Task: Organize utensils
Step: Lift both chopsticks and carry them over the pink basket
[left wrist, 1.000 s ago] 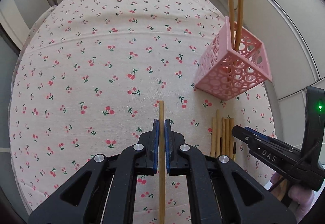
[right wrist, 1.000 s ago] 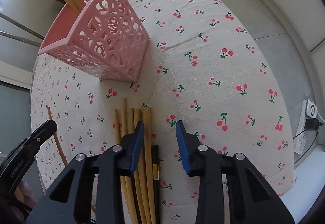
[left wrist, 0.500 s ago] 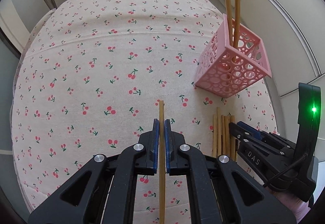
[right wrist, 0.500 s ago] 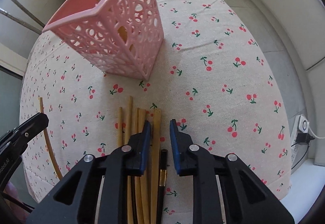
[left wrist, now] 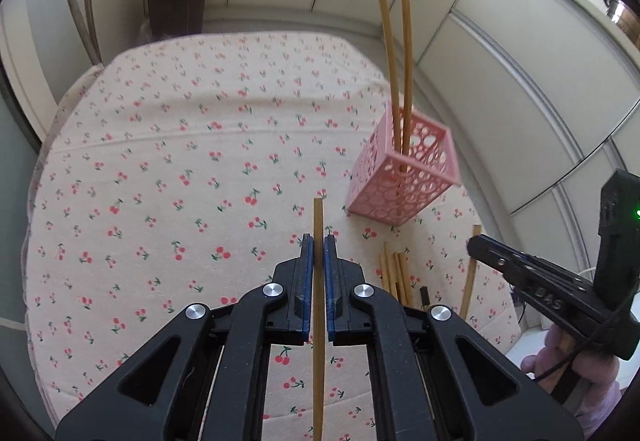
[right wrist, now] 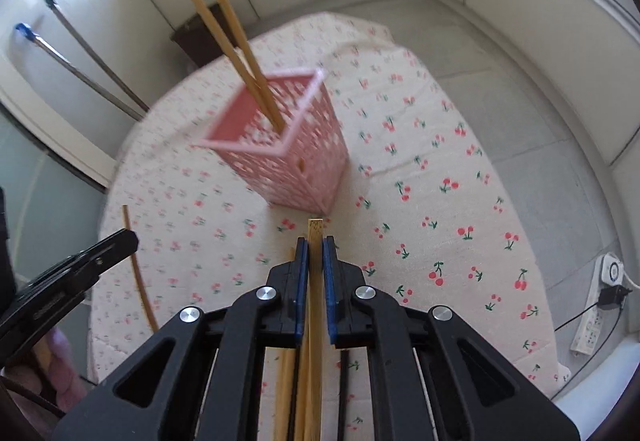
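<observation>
A pink perforated basket (left wrist: 402, 183) stands on the cherry-print cloth with two wooden chopsticks (left wrist: 400, 81) upright in it; it also shows in the right wrist view (right wrist: 288, 157). My left gripper (left wrist: 319, 253) is shut on a wooden chopstick (left wrist: 318, 305), held above the cloth, left of the basket. My right gripper (right wrist: 315, 253) is shut on a wooden chopstick (right wrist: 315, 321), lifted just short of the basket's near corner. Several more chopsticks (left wrist: 396, 273) and a dark one lie on the cloth below.
The table under the cloth (left wrist: 160, 181) is round, its edge dropping off on the right. A dark bin (left wrist: 176, 1) stands on the floor beyond. A white power strip (right wrist: 596, 317) lies on the floor at right. Panelled walls surround the table.
My right gripper has closed on a chopstick from the pile and lifted it. Both grippers have risen and tilted up, so more of the room shows. The left still holds its chopstick.
</observation>
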The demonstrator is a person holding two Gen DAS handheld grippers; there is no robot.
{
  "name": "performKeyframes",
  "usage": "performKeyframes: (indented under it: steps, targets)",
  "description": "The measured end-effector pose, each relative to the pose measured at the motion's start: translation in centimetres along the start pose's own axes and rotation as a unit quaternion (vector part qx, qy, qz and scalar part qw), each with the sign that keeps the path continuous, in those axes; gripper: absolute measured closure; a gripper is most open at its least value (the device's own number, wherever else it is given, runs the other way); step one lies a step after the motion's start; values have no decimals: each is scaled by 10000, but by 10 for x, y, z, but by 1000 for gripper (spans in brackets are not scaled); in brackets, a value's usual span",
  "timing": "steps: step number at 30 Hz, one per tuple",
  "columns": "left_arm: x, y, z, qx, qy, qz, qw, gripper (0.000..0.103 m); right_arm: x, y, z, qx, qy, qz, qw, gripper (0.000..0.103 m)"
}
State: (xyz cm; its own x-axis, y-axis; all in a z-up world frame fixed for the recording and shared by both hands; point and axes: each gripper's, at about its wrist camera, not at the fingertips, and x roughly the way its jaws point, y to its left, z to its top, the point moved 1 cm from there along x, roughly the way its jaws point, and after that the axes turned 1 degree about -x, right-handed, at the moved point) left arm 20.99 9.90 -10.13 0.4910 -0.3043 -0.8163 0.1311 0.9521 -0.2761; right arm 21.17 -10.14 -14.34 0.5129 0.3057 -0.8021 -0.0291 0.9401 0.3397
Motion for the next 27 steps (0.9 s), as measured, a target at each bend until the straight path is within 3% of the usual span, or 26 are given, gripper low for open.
performKeyframes:
  steps: [7,15,20,27]
  targets:
    - [-66,6,-7,-117,-879,58,9960,98,-74,17,-3,-612,-689,213,9955,95]
    - [-125,-4,1,-224,-1741,89,9844,98,-139,17,12,-544,-1322,537,9883,95]
    - [-153,-15,28,-263,-2247,49,9741,98,-176,19,45,-443,-1859,676,9792,95]
    - [-166,-45,70,-72,-2503,-135,9680,98,-214,17,99,-219,-2646,726,9614,95]
